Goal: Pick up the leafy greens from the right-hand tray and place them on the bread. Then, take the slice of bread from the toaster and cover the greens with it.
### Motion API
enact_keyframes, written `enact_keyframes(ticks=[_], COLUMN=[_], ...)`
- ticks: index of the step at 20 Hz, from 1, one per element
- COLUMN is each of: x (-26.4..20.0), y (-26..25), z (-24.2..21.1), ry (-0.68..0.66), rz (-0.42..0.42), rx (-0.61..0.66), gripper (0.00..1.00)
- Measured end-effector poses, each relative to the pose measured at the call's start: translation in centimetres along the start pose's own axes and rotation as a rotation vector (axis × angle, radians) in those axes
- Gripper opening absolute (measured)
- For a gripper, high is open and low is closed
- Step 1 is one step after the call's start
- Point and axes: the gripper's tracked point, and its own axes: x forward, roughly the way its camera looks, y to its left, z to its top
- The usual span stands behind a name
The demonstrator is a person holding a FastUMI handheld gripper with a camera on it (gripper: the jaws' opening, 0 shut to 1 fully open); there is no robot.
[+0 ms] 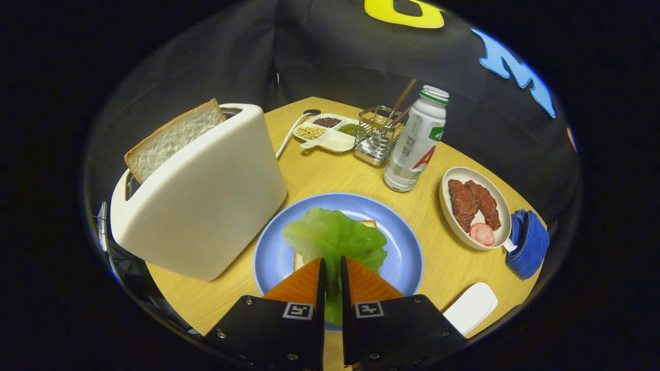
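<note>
The leafy greens (332, 238) lie spread over a slice of bread (369, 223) on the blue plate (402, 257), and only the bread's corners peek out. My gripper (332, 264) is shut on the near stalk end of the greens, which runs down between both fingers. Left of the plate stands a white toaster (206, 201) with another slice of bread (170, 138) sticking up from its slot.
Right of the plate sits a white oval tray (454, 216) holding meat slices and a pink round slice. A white bottle (415, 141), a wire utensil holder (376, 136) and a divided dish of beans (330, 133) stand behind. A blue cloth (528, 242) and a white pad (470, 306) lie at the right.
</note>
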Motion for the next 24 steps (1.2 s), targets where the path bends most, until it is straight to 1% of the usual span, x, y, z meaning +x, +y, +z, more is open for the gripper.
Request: enact_keyframes(ticks=[1, 2, 3, 4, 5, 8, 11, 15, 19, 21, 24], x=[0.3, 0.3, 0.6, 0.4, 0.5, -0.4, -1.8, -3.7, -5.7, -6.7, -9.2], y=[0.0, 0.0, 0.1, -0.2, -0.5, -0.6, -1.0, 0.2, 1.2, 2.3, 3.9], z=[-0.2, -0.1, -0.3, -0.1, -0.1, 0.4, 1.3, 1.7, 2.7, 3.0, 3.6], ry=[0.002, 0.003, 0.003, 0.002, -0.002, -0.037, -0.108, -0.201, -0.354, -0.437, -0.595], rz=[-0.002, 0.000, 0.005, -0.004, -0.003, 0.005, -0.022, -0.021, -0.074, -0.082, -0.127], rx=[-0.002, 0.005, 0.016, 0.015, 0.016, 0.046, 0.065, 0.099, 0.118, 0.147, 0.170], gripper=[0.15, 0.20, 0.27, 0.27, 0.30, 0.31, 0.31, 0.30, 0.30, 0.31, 0.30])
